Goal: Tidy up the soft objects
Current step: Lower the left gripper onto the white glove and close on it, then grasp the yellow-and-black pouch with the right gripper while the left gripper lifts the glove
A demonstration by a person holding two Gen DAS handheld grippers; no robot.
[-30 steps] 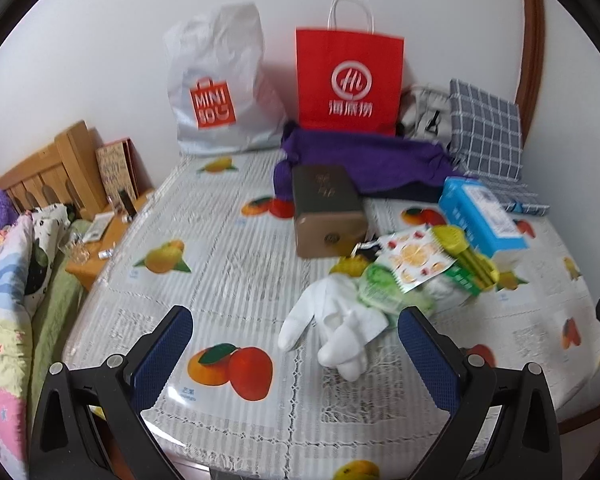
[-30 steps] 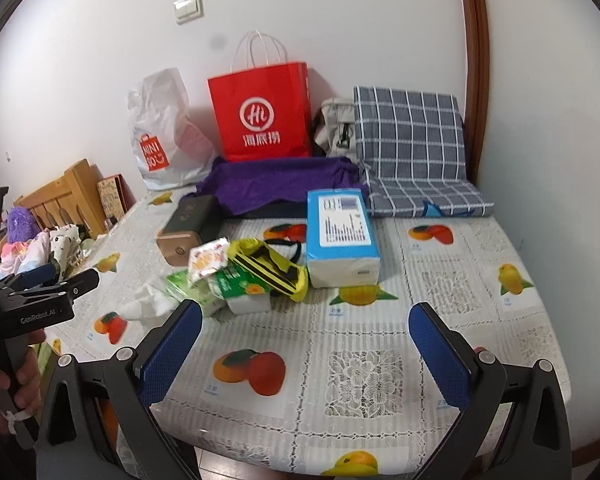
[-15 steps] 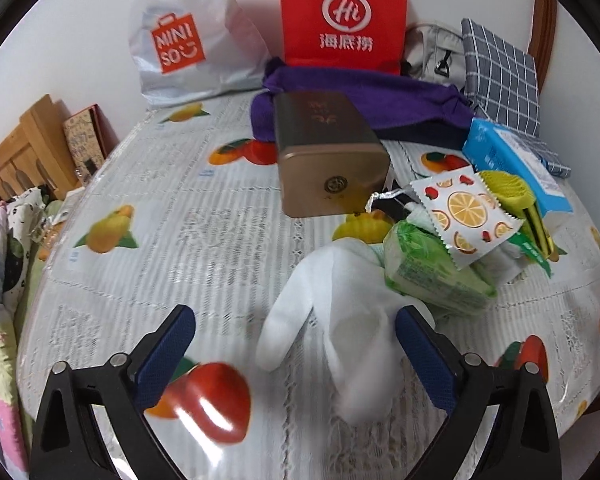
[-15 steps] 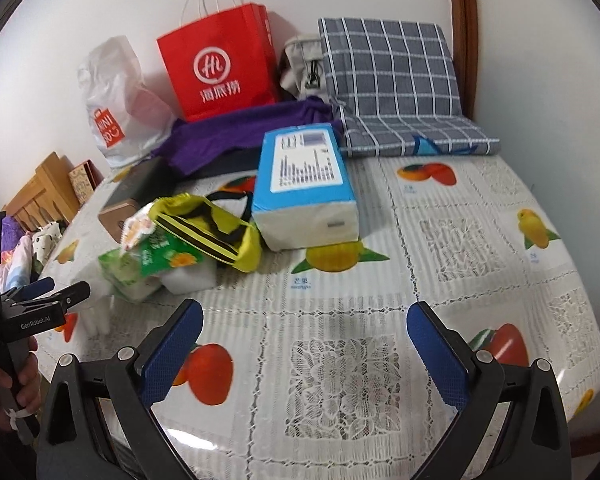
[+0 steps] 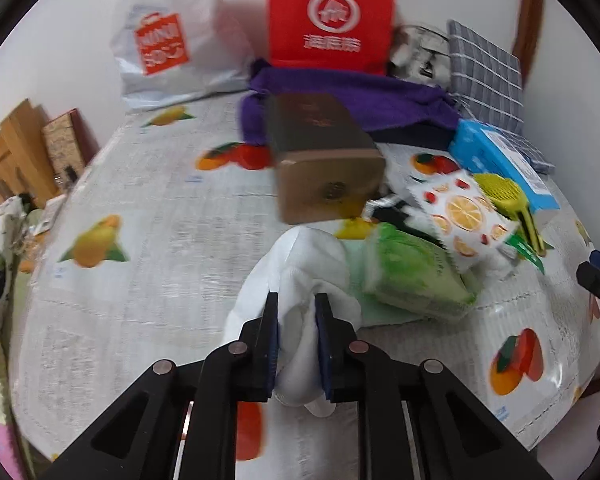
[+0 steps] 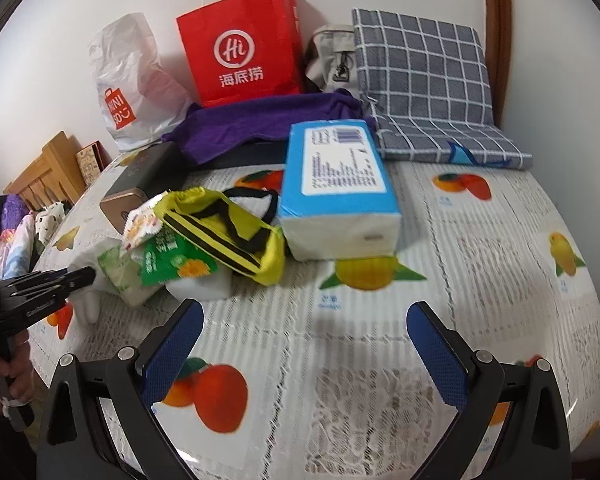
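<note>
My left hand-held gripper (image 5: 296,316) was pinched narrow on the white glove (image 5: 300,264), low centre of frame on the worktop (image 5: 160,220). Glove judged light, limp; grip bunched fabric mid-body. Right hand-held gripper (image 6: 304,332) was wide, holding nothing.

Low in the frame's centre, the left gripper (image 5: 296,312) pinches a white glove (image 5: 300,272) between its blue-padded fingers (image 5: 271,332). Just right of the glove lies a green tissue pack (image 5: 416,276), with an orange-print sachet (image 5: 460,212) above it. A brown box (image 5: 324,160) sits at centre, a red paper bag (image 5: 332,16) at the top.
</note>
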